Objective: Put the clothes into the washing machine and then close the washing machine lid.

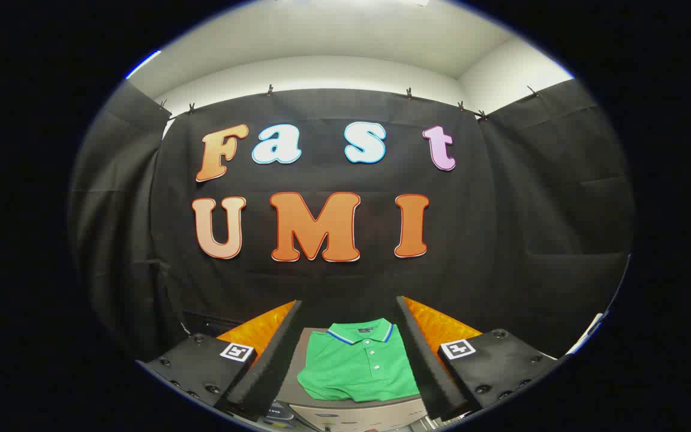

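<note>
The gripper [348,312] hung with its fingers spread wide, holding nothing. A folded green shirt [357,366] lay between and below them on a grey top [297,384], perhaps the washing machine's lid.

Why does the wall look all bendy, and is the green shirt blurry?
Gripper view: the fisheye lens bends the cloth wall outward; the folded green shirt looks sharp and evenly lit, without glare, lying ahead between the open gripper fingers.
</note>
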{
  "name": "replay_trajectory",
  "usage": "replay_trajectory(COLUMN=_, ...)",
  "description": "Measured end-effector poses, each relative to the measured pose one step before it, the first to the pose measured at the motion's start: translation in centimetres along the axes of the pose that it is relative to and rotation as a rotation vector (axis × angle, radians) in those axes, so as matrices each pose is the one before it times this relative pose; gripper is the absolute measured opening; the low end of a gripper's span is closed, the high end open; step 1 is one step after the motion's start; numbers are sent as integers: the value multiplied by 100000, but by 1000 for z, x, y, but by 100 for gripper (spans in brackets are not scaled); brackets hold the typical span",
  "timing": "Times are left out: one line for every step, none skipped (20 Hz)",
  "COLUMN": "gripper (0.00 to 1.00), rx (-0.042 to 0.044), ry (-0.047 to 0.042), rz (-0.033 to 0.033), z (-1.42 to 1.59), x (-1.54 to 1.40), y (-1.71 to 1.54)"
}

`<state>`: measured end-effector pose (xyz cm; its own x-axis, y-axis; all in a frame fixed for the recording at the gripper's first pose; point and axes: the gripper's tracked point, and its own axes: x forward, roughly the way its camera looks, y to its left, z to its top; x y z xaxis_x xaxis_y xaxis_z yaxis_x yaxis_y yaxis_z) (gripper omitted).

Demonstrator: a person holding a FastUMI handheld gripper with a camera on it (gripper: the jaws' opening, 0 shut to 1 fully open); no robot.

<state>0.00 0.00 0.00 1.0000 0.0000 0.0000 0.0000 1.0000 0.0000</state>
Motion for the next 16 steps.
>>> replay_trajectory(gripper=97, rx=718, ry=212, rz=264, z=-88, x=48, y=-62)
replay_trajectory(gripper=97, rx=408, ry=-16, rz=-498, z=155, x=-48, y=-258)
replay_trajectory(gripper=97, rx=-32, ry=0, rz=-202, z=-33, x=158, y=-261)
replay_trajectory(gripper=97, rx=-209, ry=-101, rz=-300, z=-1, x=118, y=-303)
replay_trajectory(gripper=97, rx=-183, ry=-178, rz=-230, z=41, x=-35, y=-179)
replay_trajectory(gripper=97, rx=-110, ry=42, rz=254, z=154, x=-89, y=46)
replay_trajectory(gripper=97, rx=69, ry=30, rz=6, z=34, x=84, y=-82)
replay_trajectory(gripper=97, rx=21, ry=9, rz=61, z=-7, x=101, y=-135)
replay_trajectory(gripper=97, rx=70, ry=109, rz=276, z=-29, x=201, y=-20)
replay_trajectory(gripper=97, rx=-63, ry=40, rz=21, z=-17, x=-28, y=-7)
replay_trajectory(gripper=97, rx=-119, ry=-24, rz=198, z=-11, x=209, y=7)
replay_trajectory(gripper=97, rx=-111, ry=-3, rz=226, z=20, x=-87, y=56)
replay_trajectory(gripper=97, rx=-258, ry=361, rz=172, z=-147, x=182, y=-11)
replay_trajectory(gripper=97, rx=-140, ry=285, rz=-9, z=-222, x=-1, y=-20)
replay_trajectory(gripper=97, rx=132, ry=69, rz=173, z=36, x=154, y=49)
replay_trajectory(gripper=97, rx=374, ry=28, rz=105, z=-75, x=99, y=-74)
